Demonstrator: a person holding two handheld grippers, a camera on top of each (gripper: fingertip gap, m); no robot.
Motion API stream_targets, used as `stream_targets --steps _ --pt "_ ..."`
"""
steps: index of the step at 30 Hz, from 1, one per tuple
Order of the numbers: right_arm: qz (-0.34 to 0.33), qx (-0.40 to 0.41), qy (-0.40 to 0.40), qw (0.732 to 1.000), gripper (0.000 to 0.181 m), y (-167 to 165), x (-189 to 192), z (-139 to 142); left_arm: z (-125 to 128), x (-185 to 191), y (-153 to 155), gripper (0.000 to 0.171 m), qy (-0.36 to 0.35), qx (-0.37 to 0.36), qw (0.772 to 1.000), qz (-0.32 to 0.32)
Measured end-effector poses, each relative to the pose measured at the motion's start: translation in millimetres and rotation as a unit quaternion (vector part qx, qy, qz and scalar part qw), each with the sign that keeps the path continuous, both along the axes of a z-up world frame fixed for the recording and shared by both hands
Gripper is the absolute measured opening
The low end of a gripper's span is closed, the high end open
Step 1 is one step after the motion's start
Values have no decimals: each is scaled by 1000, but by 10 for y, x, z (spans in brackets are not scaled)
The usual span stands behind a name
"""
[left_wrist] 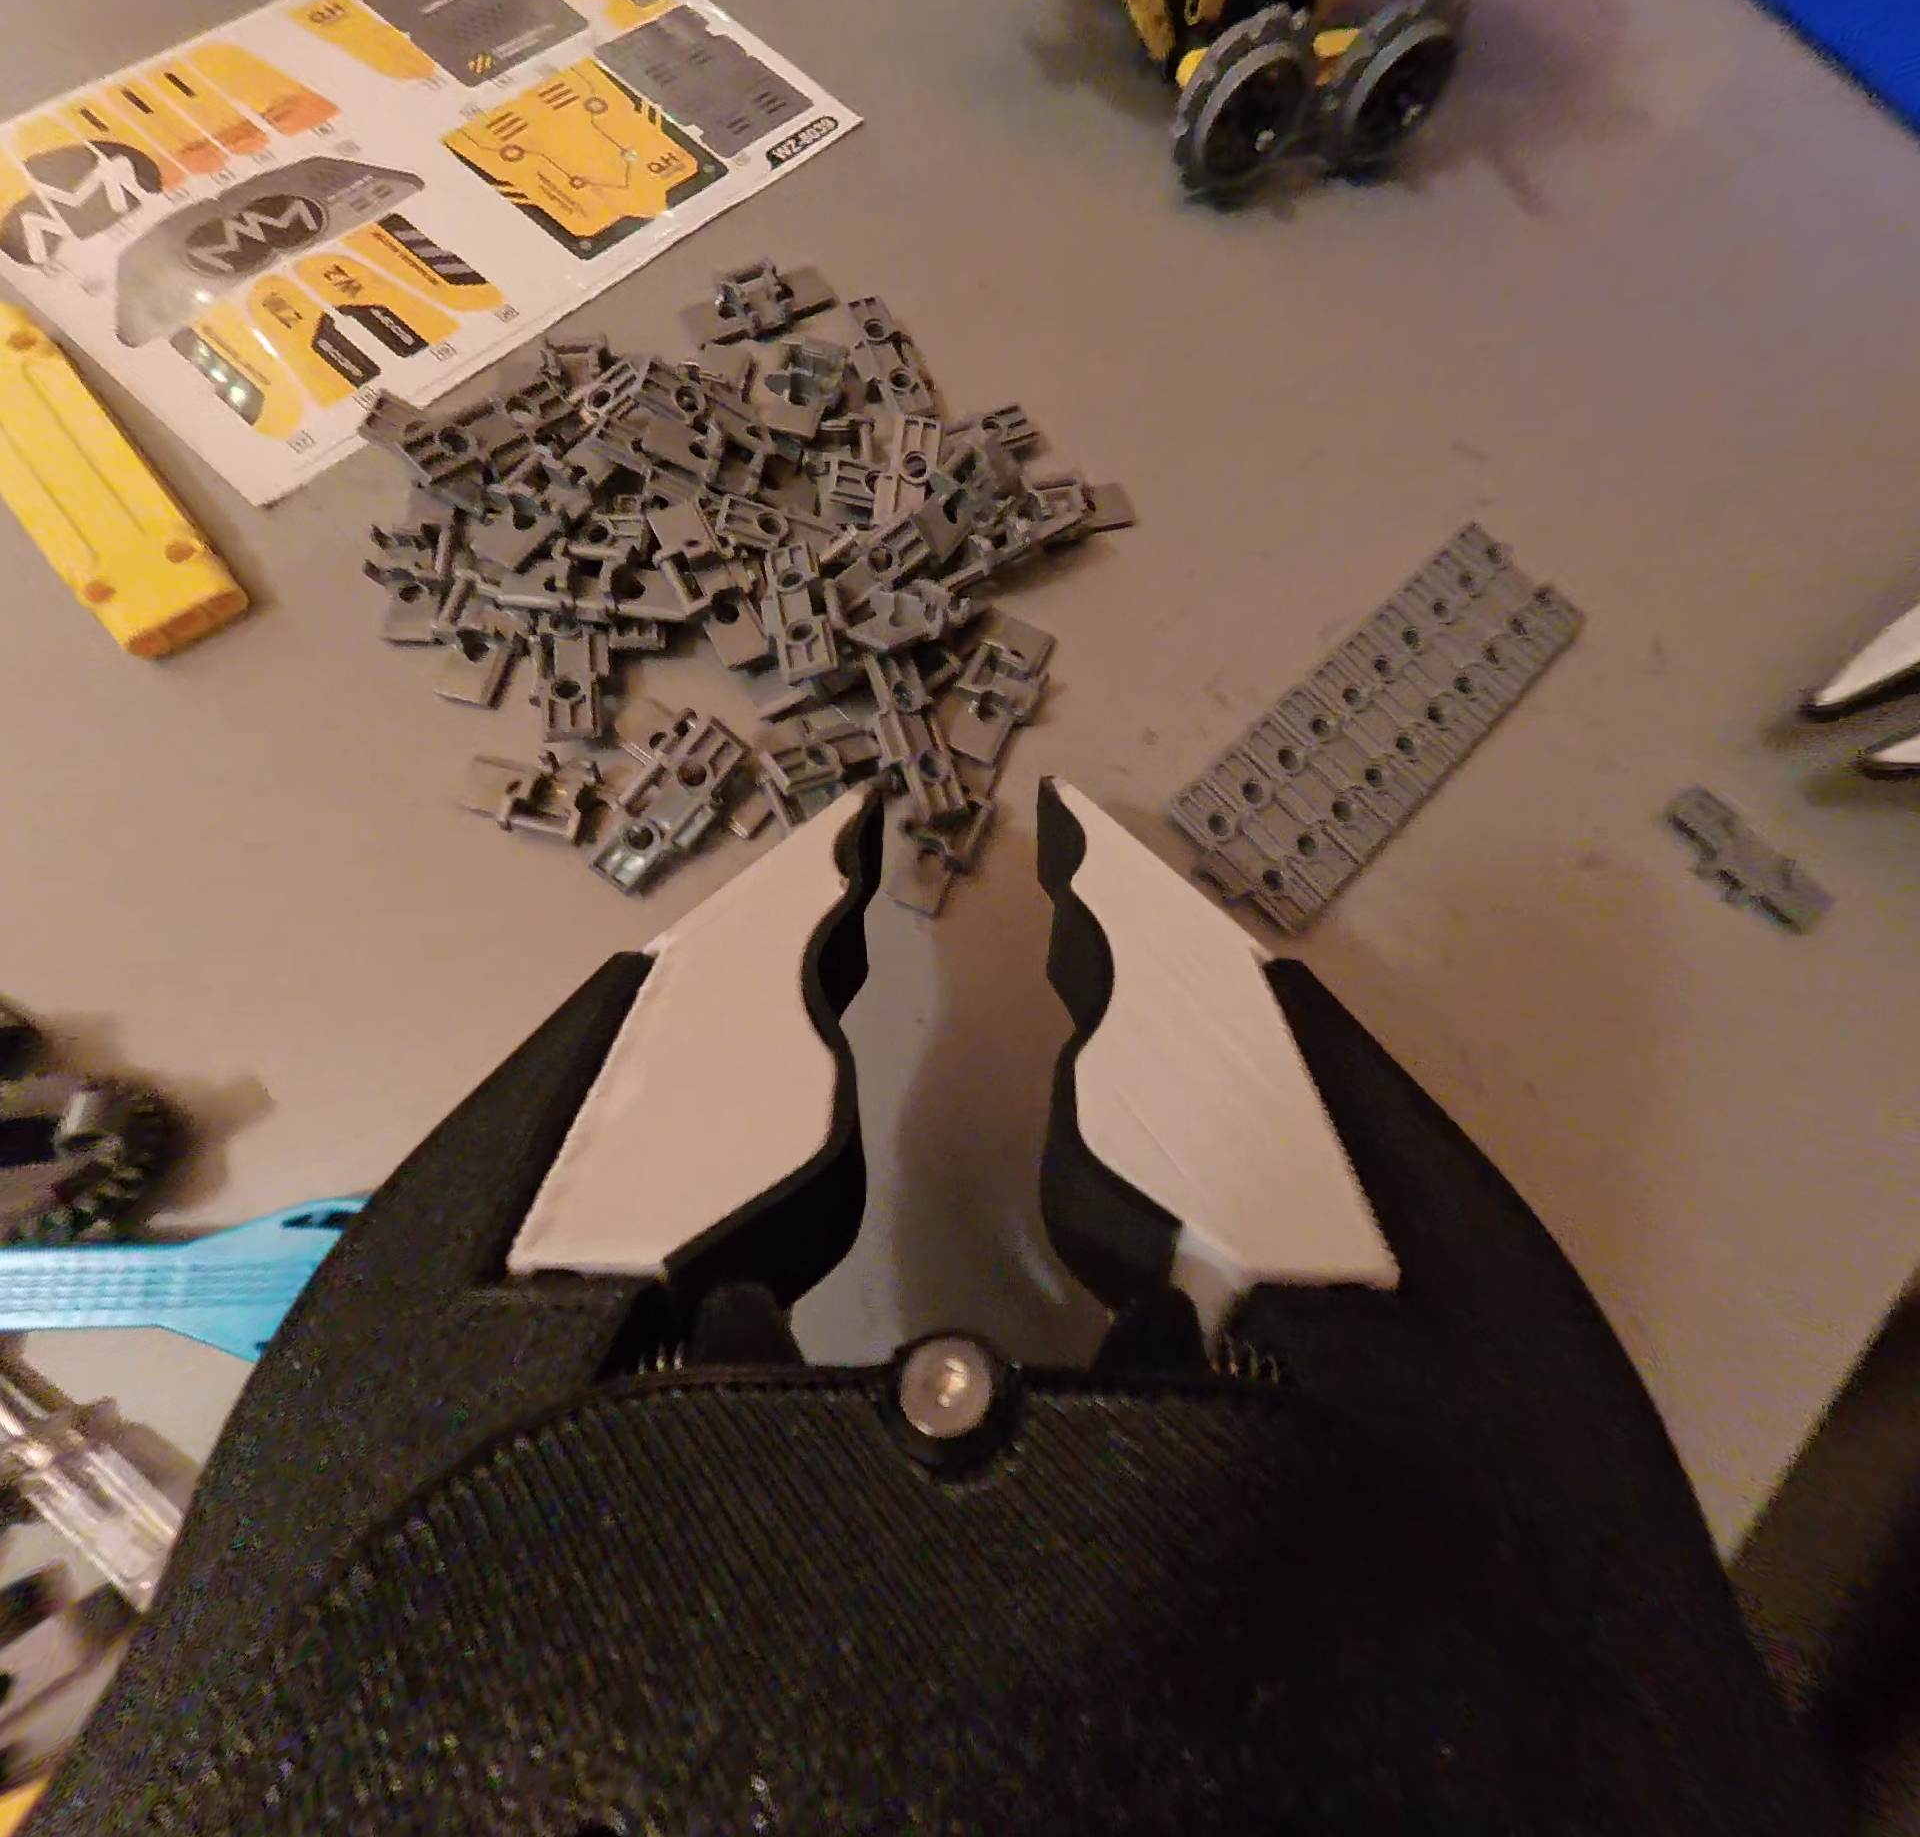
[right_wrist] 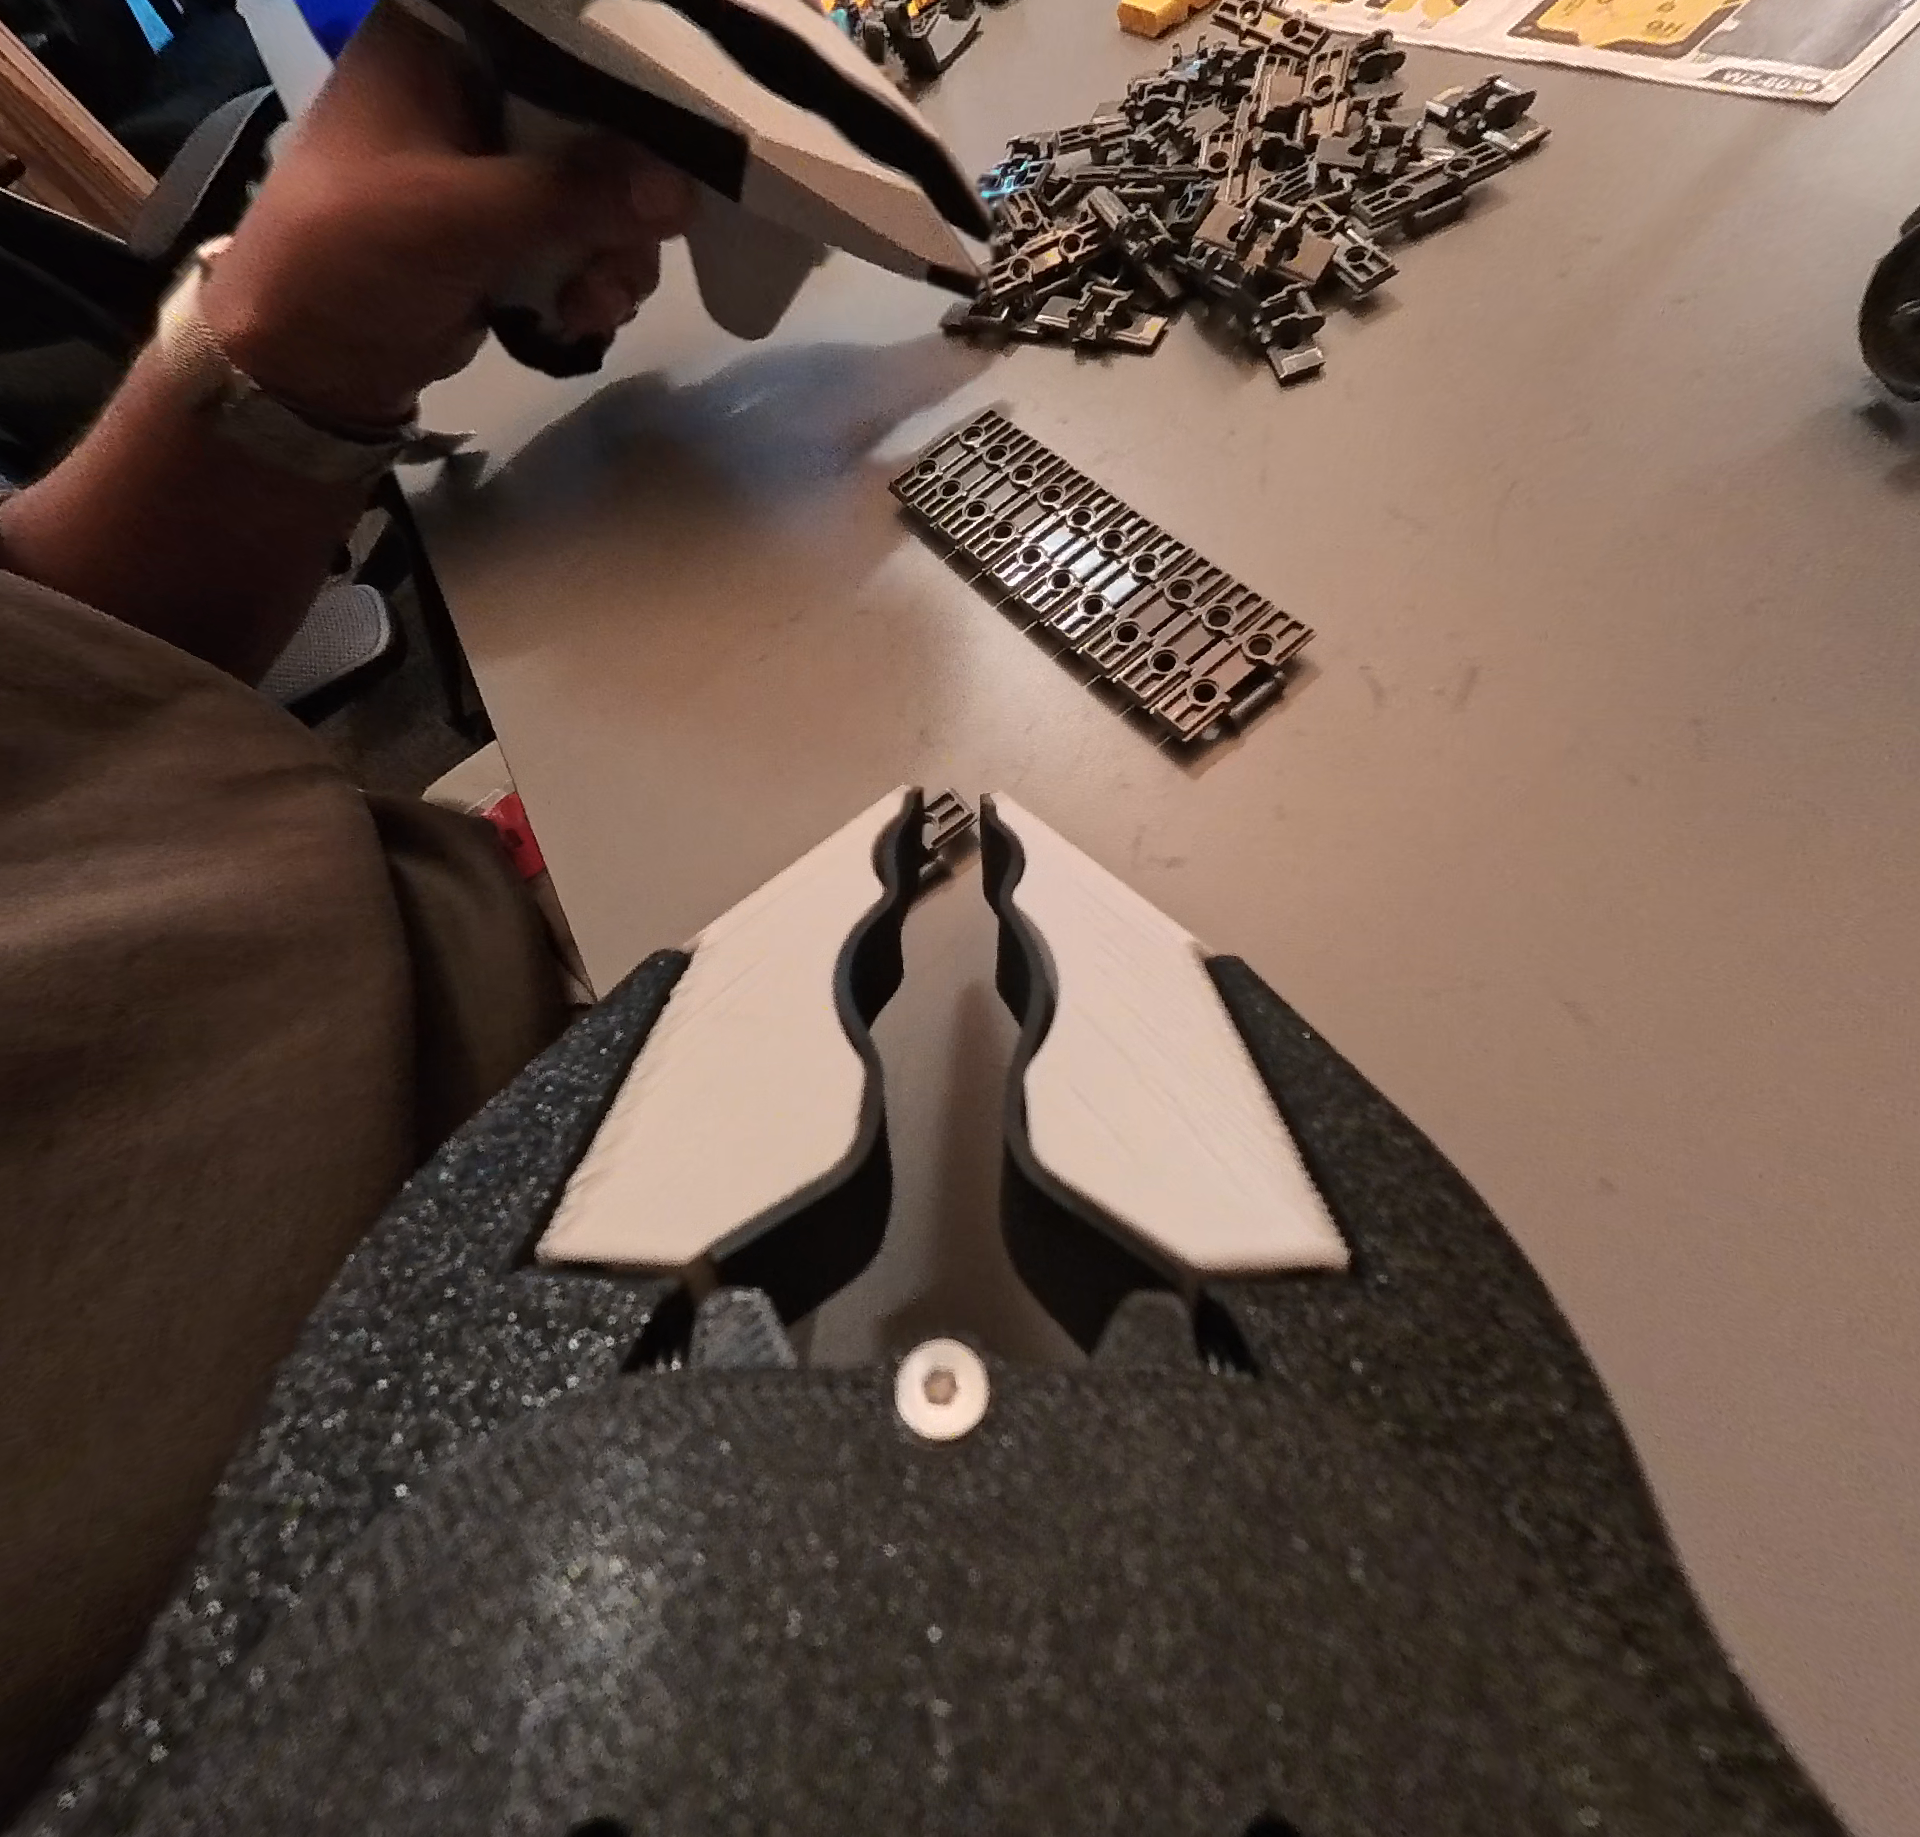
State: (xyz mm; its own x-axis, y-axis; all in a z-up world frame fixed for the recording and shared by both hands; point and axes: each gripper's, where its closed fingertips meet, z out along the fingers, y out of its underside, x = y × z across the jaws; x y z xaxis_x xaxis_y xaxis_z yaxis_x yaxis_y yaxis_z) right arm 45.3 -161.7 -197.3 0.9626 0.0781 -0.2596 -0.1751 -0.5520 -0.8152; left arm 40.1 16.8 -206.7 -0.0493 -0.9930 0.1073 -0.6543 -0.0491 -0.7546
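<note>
A pile of small grey track links lies on the grey table. My left gripper is open and empty, its tips at the pile's near edge, over a link there. A joined strip of links lies flat to its right, with one single link beyond. My right gripper is narrowly open. The single link shows in the gap between its tips, lying on the table. In the right wrist view the left gripper points down at the pile, and the strip lies in between.
A sticker sheet and a long yellow piece lie at the far left. A yellow and black wheeled model stands at the back. A blue strap and dark gear parts lie near left. A person's arm is by the table's edge. The grippers' ends are close to 20 cm from one another.
</note>
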Motion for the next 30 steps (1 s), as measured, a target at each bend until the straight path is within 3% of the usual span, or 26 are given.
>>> stream_targets --steps 10,14,24,30 --pt "0 5 -16 1000 12 -2 -8 15 -111 108 124 12 29 116 993 16" --pt "1 2 -24 1000 13 0 -15 3 -86 88 124 11 24 118 993 16" --pt "-3 4 -19 1000 15 -9 -9 13 244 -61 19 11 -35 118 992 8" --pt "-5 -14 -16 1000 26 -90 -157 -76 208 -221 -144 12 -37 90 995 -10"
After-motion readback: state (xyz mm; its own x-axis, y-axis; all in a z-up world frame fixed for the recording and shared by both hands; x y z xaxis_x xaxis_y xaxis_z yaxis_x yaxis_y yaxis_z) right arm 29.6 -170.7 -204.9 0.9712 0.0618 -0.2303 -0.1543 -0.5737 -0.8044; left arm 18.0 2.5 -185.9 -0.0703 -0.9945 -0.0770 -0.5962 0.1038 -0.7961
